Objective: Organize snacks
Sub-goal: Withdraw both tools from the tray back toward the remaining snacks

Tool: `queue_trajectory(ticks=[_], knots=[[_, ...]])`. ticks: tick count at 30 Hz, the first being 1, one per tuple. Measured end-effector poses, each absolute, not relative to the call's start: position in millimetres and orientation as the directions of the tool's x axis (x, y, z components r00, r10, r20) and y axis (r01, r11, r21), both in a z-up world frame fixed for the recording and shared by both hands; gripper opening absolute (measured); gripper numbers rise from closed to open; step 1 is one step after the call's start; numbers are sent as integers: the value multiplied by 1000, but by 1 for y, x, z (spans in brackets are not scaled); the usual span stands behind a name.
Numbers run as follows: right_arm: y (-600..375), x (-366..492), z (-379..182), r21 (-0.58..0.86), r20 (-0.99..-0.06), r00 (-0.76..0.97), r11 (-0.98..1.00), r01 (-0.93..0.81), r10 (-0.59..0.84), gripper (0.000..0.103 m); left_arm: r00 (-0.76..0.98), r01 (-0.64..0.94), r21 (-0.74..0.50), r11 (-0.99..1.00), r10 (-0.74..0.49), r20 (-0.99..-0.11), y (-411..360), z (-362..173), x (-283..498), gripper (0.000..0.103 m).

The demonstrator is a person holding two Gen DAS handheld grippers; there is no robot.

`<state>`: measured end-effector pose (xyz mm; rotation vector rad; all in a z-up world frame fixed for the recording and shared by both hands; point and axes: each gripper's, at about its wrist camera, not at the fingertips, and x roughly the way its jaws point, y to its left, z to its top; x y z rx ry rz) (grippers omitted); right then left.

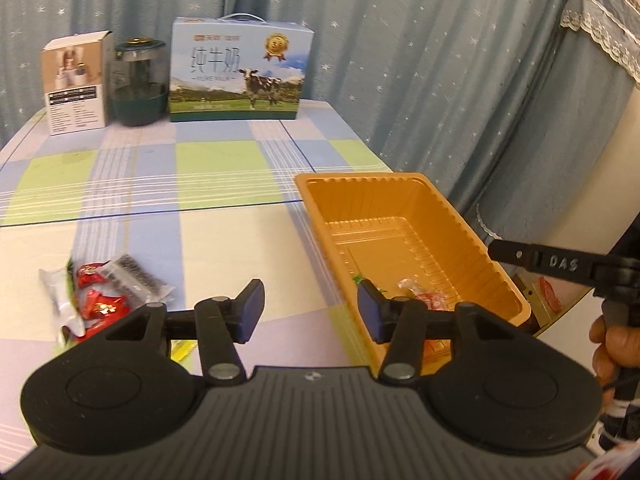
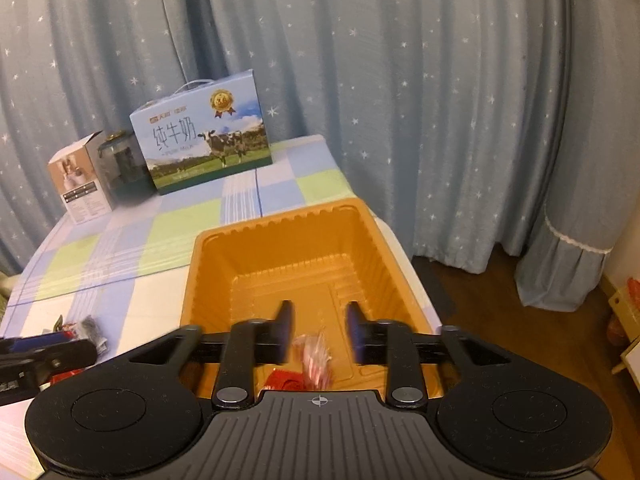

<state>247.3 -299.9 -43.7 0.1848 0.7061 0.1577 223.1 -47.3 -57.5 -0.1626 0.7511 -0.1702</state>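
Snacks [image 1: 102, 300] lie loose in a small heap on the worktop [image 1: 224, 240], ahead and left of the left tool [image 1: 310, 312]. Left tool: jaws apart, nothing between them, straddling the near left wall of the orange tray [image 1: 320, 216]. A few wrapped pieces already sit in the tray's near end, just ahead of its right pad. Right tool's arm reaches in from the right edge, a hand [image 1: 608, 344] on its grip.

Right wrist view: right tool [image 2: 319, 334] over the tray's [image 2: 280, 224] near end, jaws apart; a clear-wrapped sweet [image 2: 314, 356] sits blurred between and below them, pads not touching it.

Judgement: pieces are light, crinkly, slippery in foil. Pinch each across its body, not the twisted ends. Tray thin, likely to slide if nudged.
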Motion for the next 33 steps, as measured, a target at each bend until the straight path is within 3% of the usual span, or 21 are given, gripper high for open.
queue_trajectory(ticks=[1, 8, 33], knots=[[-301, 246, -42, 231, -622, 756, 970, -70, 203, 57, 720, 93, -206, 974, -208, -662, -46, -56, 221, 48], [-302, 224, -37, 257, -645, 741, 966, -19, 187, 57, 727, 68, -198, 978, -184, -662, -28, -50, 202, 52], [-232, 152, -16, 220, -633, 735, 967, -130, 243, 61, 753, -40, -165, 986, -78, -653, 45, -34, 134, 63]])
